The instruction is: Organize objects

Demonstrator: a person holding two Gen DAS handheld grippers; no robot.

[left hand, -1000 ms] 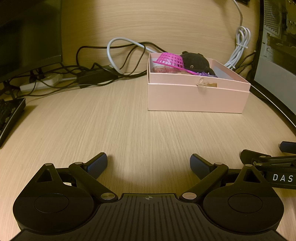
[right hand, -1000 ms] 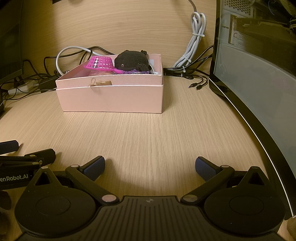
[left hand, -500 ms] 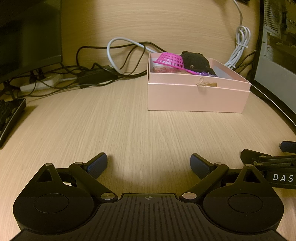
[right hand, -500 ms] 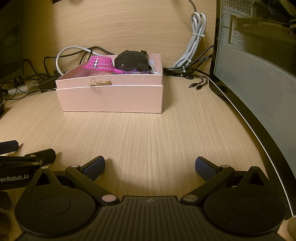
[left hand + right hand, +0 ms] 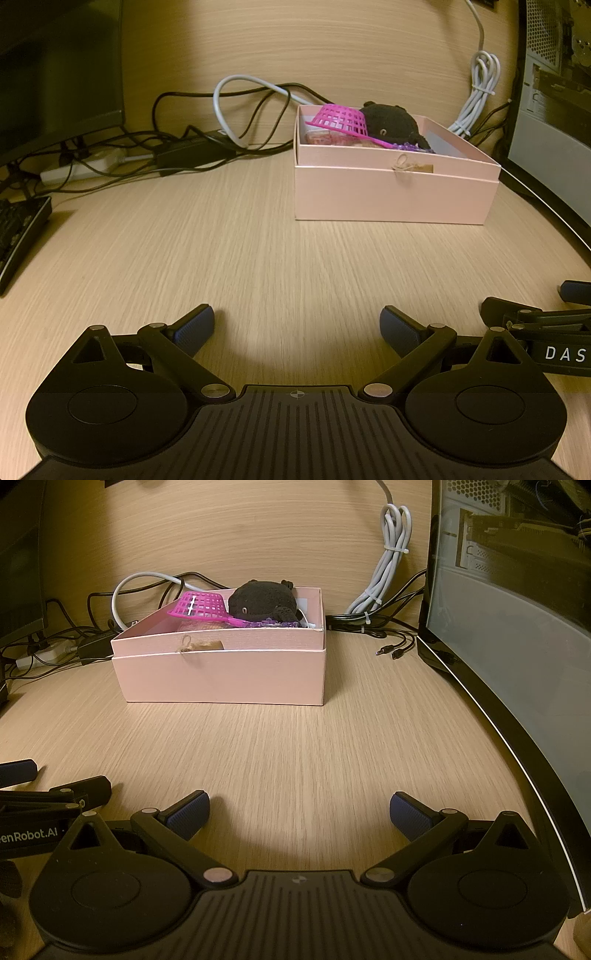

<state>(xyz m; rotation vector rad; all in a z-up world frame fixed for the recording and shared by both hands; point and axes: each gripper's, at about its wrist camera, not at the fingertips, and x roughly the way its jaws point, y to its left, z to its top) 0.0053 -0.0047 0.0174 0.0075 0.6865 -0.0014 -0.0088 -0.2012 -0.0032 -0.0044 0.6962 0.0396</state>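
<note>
A pink box (image 5: 391,192) (image 5: 221,675) stands on the wooden desk, well ahead of both grippers. Inside it lie a magenta mesh basket (image 5: 341,120) (image 5: 201,605), a black plush toy (image 5: 391,122) (image 5: 264,600) and some purple and orange items that are partly hidden. My left gripper (image 5: 297,326) is open near the desk's front, with nothing between its fingers. My right gripper (image 5: 299,810) is also open and holds nothing. Each gripper shows at the edge of the other's view.
Tangled black and white cables (image 5: 207,144) and a power strip (image 5: 81,168) lie behind the box to the left. A keyboard (image 5: 18,232) sits at far left. A bundled grey cable (image 5: 388,572) and a computer case (image 5: 517,627) stand at right.
</note>
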